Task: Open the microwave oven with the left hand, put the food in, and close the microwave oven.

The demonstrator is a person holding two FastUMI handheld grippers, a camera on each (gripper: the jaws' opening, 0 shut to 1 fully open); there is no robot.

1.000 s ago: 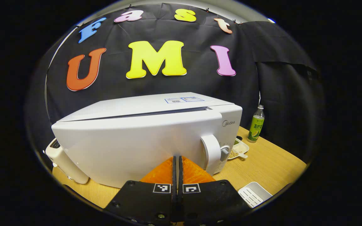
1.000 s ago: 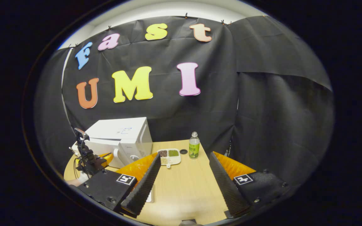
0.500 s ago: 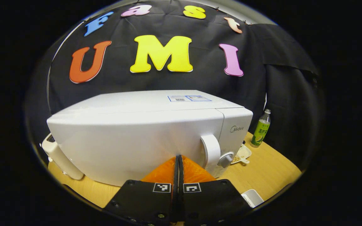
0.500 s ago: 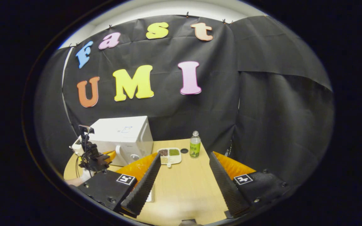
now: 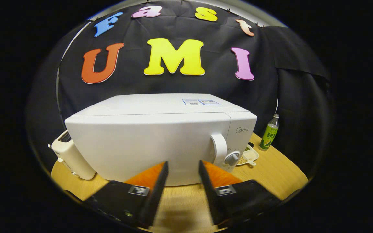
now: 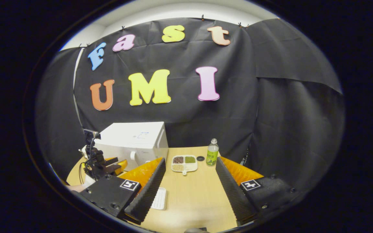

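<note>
Our fingers are spread apart on both the left gripper and the right gripper, holding nothing. The white boxy microwave stands closed on the wooden table; a divided tray holds beans.

Staged recording booth; black cloth wall behind wooden table.
</note>
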